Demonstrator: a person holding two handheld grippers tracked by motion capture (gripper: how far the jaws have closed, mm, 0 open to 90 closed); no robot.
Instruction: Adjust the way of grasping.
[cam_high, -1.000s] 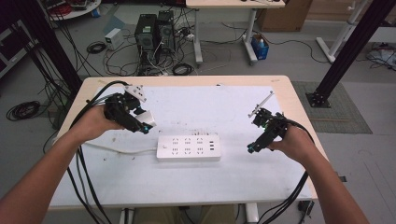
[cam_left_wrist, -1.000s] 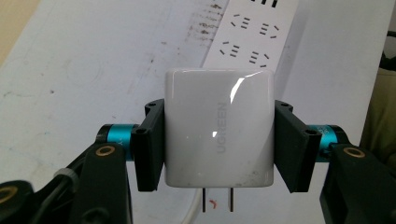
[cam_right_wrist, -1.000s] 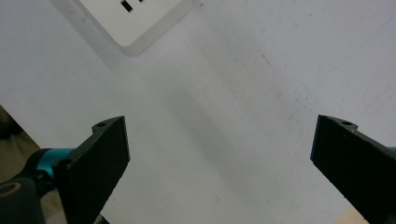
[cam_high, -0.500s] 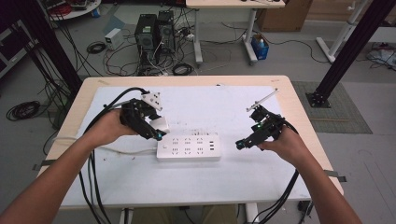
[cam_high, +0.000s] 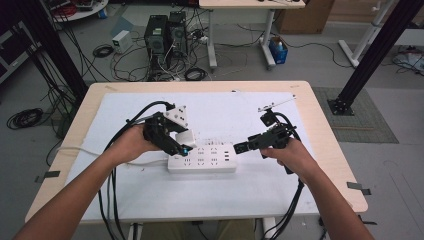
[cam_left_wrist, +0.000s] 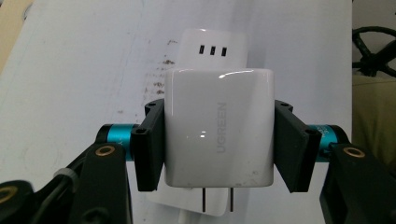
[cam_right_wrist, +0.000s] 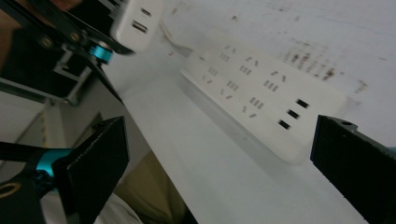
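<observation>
Between left gripper (cam_left_wrist: 218, 140) jaws: charger (cam_left_wrist: 218, 130) prongs.

Grey floor (cam_high: 350, 150) all round, smooth and evenly lit. Light wooden table (cam_high: 320, 120) in the middle, most of its top under a white sheet (cam_high: 230, 107). Beyond the table's far edge: two dark computer towers (cam_high: 165, 35) side by side on the floor, loose black cables (cam_high: 125, 60) tangled around them, a small white box (cam_high: 121, 40) to their left. White legs of a second desk (cam_high: 240, 30) behind, a blue container (cam_high: 277, 50) at one foot, possibly a bottle crate; too small to tell. Black frame posts (cam_high: 370, 55) slant in at right and left. Grey mat (cam_high: 360, 115) right of the table. Coiled cable (cam_high: 22, 118) on the floor at left.
</observation>
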